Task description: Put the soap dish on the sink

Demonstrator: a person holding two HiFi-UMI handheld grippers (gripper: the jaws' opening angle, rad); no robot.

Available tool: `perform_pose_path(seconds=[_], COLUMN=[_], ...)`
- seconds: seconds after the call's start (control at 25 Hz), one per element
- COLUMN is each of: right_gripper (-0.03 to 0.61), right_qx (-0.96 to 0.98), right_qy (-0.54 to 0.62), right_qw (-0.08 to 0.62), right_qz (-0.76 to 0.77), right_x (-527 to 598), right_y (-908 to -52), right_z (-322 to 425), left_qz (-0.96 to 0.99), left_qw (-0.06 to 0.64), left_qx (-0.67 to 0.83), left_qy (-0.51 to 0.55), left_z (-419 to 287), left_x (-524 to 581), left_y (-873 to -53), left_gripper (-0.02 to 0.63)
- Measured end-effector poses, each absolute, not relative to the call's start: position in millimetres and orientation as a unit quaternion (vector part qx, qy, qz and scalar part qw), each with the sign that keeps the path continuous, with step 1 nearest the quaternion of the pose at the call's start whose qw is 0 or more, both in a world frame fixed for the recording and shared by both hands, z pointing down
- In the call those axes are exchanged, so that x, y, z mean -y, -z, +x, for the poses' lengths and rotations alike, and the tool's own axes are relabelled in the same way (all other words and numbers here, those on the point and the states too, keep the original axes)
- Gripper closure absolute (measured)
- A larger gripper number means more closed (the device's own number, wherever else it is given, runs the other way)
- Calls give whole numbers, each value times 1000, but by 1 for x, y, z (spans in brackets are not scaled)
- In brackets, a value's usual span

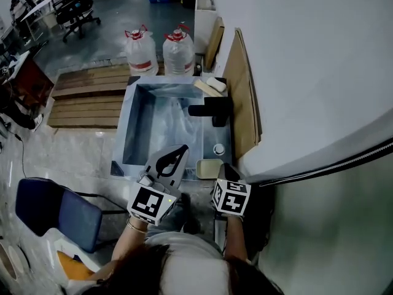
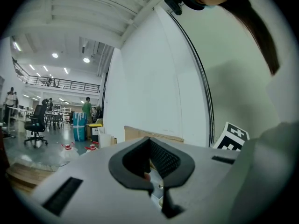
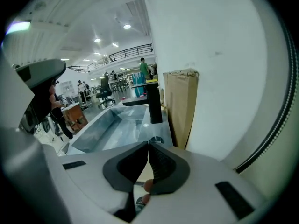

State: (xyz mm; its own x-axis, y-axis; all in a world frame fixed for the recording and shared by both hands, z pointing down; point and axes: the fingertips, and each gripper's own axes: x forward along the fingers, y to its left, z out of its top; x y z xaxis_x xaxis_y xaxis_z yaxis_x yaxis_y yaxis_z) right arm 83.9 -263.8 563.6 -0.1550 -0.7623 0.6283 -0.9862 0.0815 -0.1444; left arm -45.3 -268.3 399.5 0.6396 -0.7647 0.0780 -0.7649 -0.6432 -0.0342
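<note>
The soap dish (image 1: 208,168), pale and rectangular, lies on the near right corner of the steel sink (image 1: 136,126). My right gripper (image 1: 225,169) is at the dish's right edge, its jaws shut tip to tip. In the right gripper view this gripper (image 3: 148,144) points along the sink (image 3: 112,125) rim toward the black faucet (image 3: 153,104). A pale strip shows through the gap behind its tips; whether it touches the dish I cannot tell. My left gripper (image 1: 183,149) hangs over the sink's near edge, shut and empty. In its own view the left gripper (image 2: 150,140) points up at the white wall.
A black faucet (image 1: 212,110) stands on the right rim, with a small round cap (image 1: 219,149) nearer me. A soap bar (image 1: 216,84) rests at the far right corner. Cardboard (image 1: 242,97) leans on the wall. Two water jugs (image 1: 141,51), a wooden pallet (image 1: 86,97) and a blue chair (image 1: 55,211) surround the sink.
</note>
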Motion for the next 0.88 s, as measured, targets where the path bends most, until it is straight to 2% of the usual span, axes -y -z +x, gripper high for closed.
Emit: perform_pose_path(seconds=[0.88], right_gripper=[552], right_qx=[746], right_qy=[-209], right_qw=[144], right_qz=[616], right_x=[215], right_y=[-494], right_z=[79], left_qz=[894], left_qw=[-13], left_qx=[447], left_qy=[-31], left_z=[-51], left_x=[202], left_y=[-380], left_gripper=[606])
